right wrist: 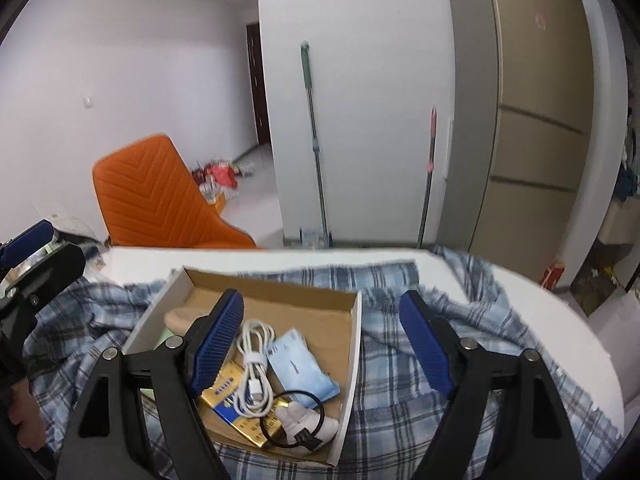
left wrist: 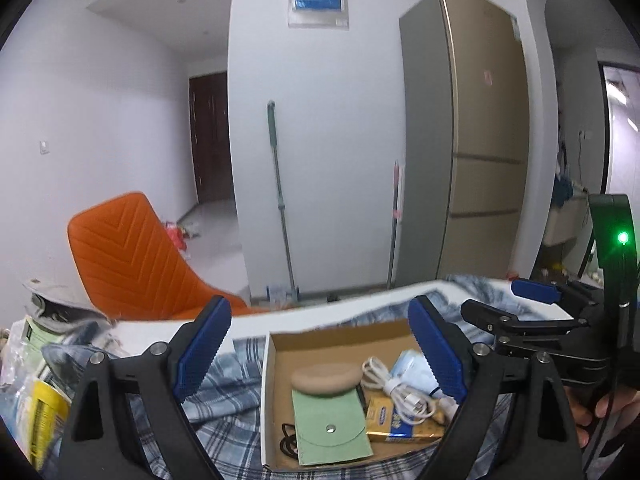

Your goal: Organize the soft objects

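Cardboard, open-topped and white outside, the box (right wrist: 352,344) sat on a plaid cloth (right wrist: 420,400) spread over the white table (right wrist: 560,320), toward its near edge. Its long axis ran from the near edge toward the far one. Inside lay a coiled white cable (right wrist: 252,364), lengthwise along the box, a pale blue pack (right wrist: 298,364), a gold packet (right wrist: 236,412), a black hair tie (right wrist: 292,420), a green pouch (left wrist: 332,428) and a tan pad (left wrist: 326,378).

Both tongs hung above the box, spread wide and pinching nothing: the left tongs (left wrist: 320,356) over its middle, the right tongs (right wrist: 320,344) straddling its right wall. In the right view a blue finger (right wrist: 216,344) hid most of the pad and pouch. The box's near end was cut off by the tongs' arms. The packet's print was unreadable.
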`<state>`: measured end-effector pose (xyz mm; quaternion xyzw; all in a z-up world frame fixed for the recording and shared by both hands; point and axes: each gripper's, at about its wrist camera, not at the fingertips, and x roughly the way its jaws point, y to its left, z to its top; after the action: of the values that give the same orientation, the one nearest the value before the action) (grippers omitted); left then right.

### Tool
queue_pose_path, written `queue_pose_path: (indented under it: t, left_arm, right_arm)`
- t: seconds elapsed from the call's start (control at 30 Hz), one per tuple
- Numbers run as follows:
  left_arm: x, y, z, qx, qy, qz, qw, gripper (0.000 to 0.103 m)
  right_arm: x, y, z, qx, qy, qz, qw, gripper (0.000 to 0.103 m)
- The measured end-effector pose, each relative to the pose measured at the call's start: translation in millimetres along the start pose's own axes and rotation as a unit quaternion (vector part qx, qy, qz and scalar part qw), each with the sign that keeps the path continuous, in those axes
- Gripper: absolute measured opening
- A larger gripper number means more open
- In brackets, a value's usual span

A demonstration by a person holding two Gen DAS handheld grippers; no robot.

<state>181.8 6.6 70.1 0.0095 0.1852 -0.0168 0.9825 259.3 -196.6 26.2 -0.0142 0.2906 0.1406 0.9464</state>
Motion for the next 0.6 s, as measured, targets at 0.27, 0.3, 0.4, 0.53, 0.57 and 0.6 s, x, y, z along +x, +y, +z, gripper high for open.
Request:
queue_pose_path:
  t: [0.27,0.3,0.4,0.53,0.57,0.6]
  left_arm:
    - [-74.5,-3.9,21.6,0.011,-0.072,-0.002,0.9974,0.092]
    - [-83.1,-3.7,22.2,0.012,-0.079,-0.002,0.9968,0.092]
    - [-111.1,-2.4,23.8,0.004,-0.105,0.001,0.9945,0.092]
    - [-149.6,2.0,19.8,-0.013,-0.159,0.002,0.9872,0.103]
    - [-156.5,0.3,18.5,-0.010,-0.167,0.004,0.9858,0.103]
    - [-163.2,-1.1,17.2,-0.003,-0.173,0.006,0.9849,0.103]
  right_arm:
    - [-79.5,7.0,19.9,-0.014,-0.098,-0.002,0.995,0.098]
    - [-90.1,7.8,20.5,-0.015,-0.111,-0.002,0.994,0.100]
    - [-121.9,9.3,19.2,-0.019,-0.156,-0.001,0.988,0.103]
    - [-159.8,15.1,13.8,-0.034,-0.202,0.007,0.979,0.103]
    - [-168.3,16.9,12.0,-0.037,-0.213,0.008,0.976,0.103]
    - [-174.5,18.3,10.0,-0.039,-0.221,0.008,0.975,0.103]
